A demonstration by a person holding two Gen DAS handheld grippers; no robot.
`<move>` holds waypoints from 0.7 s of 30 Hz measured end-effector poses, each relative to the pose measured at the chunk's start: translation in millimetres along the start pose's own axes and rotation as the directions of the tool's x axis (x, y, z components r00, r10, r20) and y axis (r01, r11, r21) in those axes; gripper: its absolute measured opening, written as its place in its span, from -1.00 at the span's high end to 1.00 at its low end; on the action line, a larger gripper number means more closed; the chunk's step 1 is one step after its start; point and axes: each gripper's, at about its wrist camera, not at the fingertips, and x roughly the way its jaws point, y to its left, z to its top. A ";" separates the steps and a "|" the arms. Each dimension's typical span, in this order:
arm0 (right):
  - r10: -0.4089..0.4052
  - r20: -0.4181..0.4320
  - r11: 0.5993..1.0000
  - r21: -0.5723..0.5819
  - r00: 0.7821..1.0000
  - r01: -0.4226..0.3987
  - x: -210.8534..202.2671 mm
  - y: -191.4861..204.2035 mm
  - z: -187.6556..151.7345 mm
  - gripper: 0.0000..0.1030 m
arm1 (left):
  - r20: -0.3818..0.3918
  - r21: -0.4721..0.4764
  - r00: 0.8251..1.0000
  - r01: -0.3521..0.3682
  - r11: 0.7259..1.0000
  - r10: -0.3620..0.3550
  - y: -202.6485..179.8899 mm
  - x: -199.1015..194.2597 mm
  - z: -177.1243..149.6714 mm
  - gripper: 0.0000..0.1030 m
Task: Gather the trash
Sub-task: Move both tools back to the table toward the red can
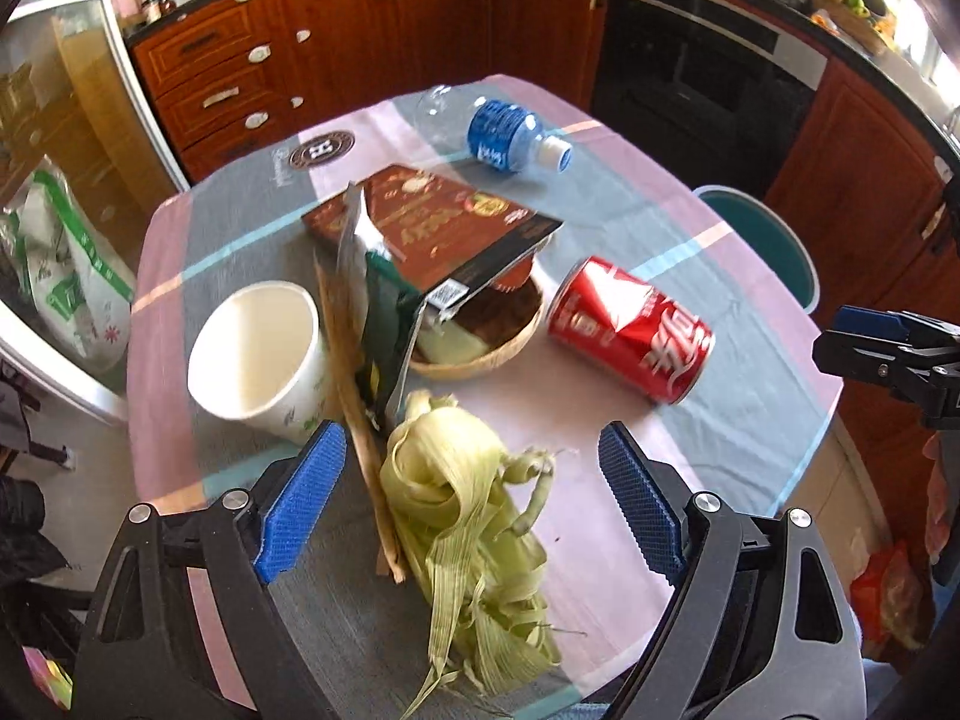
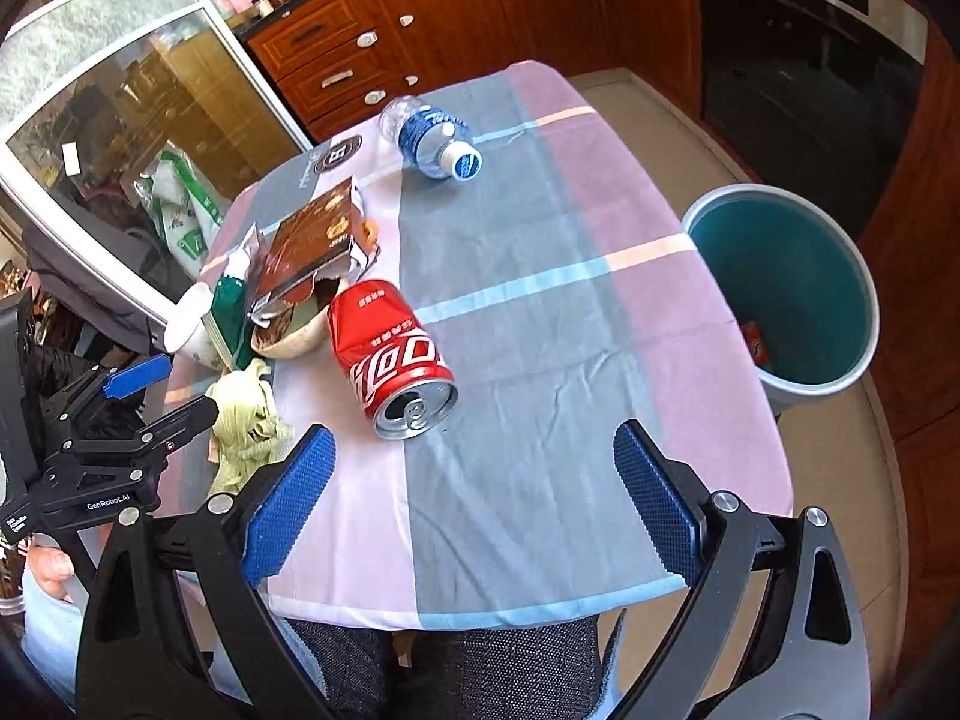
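Green corn husks (image 1: 474,546) lie on the cloth-covered table (image 1: 720,420), between the pads of my open left gripper (image 1: 471,498), which hovers above them. A red cola can (image 1: 630,330) lies on its side to the right; it also shows in the right wrist view (image 2: 390,354). A white paper cup (image 1: 258,354), a brown box (image 1: 438,228), a green wrapper (image 1: 384,324) and a blue-labelled bottle (image 1: 510,135) lie further back. My right gripper (image 2: 474,498) is open and empty above the near table edge, just short of the can.
A teal trash bin (image 2: 786,282) stands on the floor right of the table, with a small orange item inside. A wooden bowl (image 1: 480,354) sits under the box. Wooden cabinets (image 1: 372,42) and an oven (image 1: 702,72) stand behind. A plastic bag (image 1: 60,276) lies on the left.
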 end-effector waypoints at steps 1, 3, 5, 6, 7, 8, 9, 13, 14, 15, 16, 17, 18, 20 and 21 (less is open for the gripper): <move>0.001 -0.017 1.000 -0.007 1.000 -0.001 6.3 3.5 -0.7 -0.75 | -0.012 -0.010 1.000 0.002 1.000 -0.002 3.6 4.4 -5.0 -0.69; 0.003 -0.033 1.000 -0.022 0.999 -0.003 17.1 9.6 0.1 -0.75 | -0.018 -0.032 1.000 -0.002 0.999 0.001 10.7 9.3 -14.8 -0.69; 0.005 -0.036 0.999 -0.043 0.999 -0.007 25.9 14.4 3.1 -0.75 | -0.016 -0.074 0.999 0.027 0.997 -0.028 19.3 11.7 -20.6 -0.69; 0.007 -0.041 0.998 -0.054 0.999 -0.010 31.9 18.6 4.6 -0.75 | -0.015 -0.098 0.999 0.049 0.994 -0.051 24.4 12.5 -23.2 -0.69; 0.007 -0.050 0.998 -0.066 0.999 -0.010 38.6 22.4 6.7 -0.75 | -0.012 -0.116 0.998 0.063 0.991 -0.065 28.4 12.7 -25.8 -0.69; 0.004 -0.060 0.997 -0.079 0.998 -0.009 45.2 25.7 8.6 -0.75 | -0.007 -0.129 0.997 0.069 0.989 -0.071 30.2 12.6 -26.4 -0.69; -0.001 -0.067 0.995 -0.095 0.998 -0.005 52.4 29.7 10.9 -0.75 | 0.002 -0.135 0.997 0.072 0.988 -0.072 32.9 11.7 -27.6 -0.69; -0.018 -0.079 0.989 -0.146 0.997 0.006 77.9 41.6 21.6 -0.75 | 0.031 -0.158 0.996 0.086 0.984 -0.082 44.6 7.6 -29.3 -0.69; -0.017 -0.086 0.989 -0.151 0.996 0.004 84.4 43.4 24.2 -0.75 | 0.029 -0.161 0.995 0.094 0.982 -0.090 46.4 8.0 -28.9 -0.69; -0.014 -0.092 0.988 -0.153 0.996 0.000 89.9 44.4 25.6 -0.75 | 0.025 -0.160 0.995 0.099 0.982 -0.096 47.4 9.2 -28.6 -0.69; -0.014 -0.096 0.988 -0.154 0.995 -0.001 95.3 45.8 27.0 -0.75 | 0.019 -0.157 0.995 0.104 0.982 -0.102 47.3 10.4 -27.9 -0.68; -0.014 -0.097 0.988 -0.156 0.995 -0.001 99.8 47.5 28.9 -0.75 | 0.013 -0.151 0.994 0.113 0.982 -0.113 45.9 11.9 -27.4 -0.68; -0.009 -0.096 0.988 -0.157 0.995 -0.006 102.4 47.9 29.2 -0.75 | 0.010 -0.144 0.992 0.126 0.982 -0.126 43.9 12.9 -26.8 -0.68; 0.013 -0.098 0.987 -0.155 0.995 -0.028 105.9 47.8 29.0 -0.67 | 0.008 -0.128 0.989 0.144 0.981 -0.144 38.3 14.5 -25.8 -0.63; 0.019 -0.097 0.987 -0.157 0.995 -0.034 106.6 47.2 28.3 -0.60 | 0.005 -0.115 0.988 0.154 0.981 -0.154 34.9 15.7 -24.9 -0.55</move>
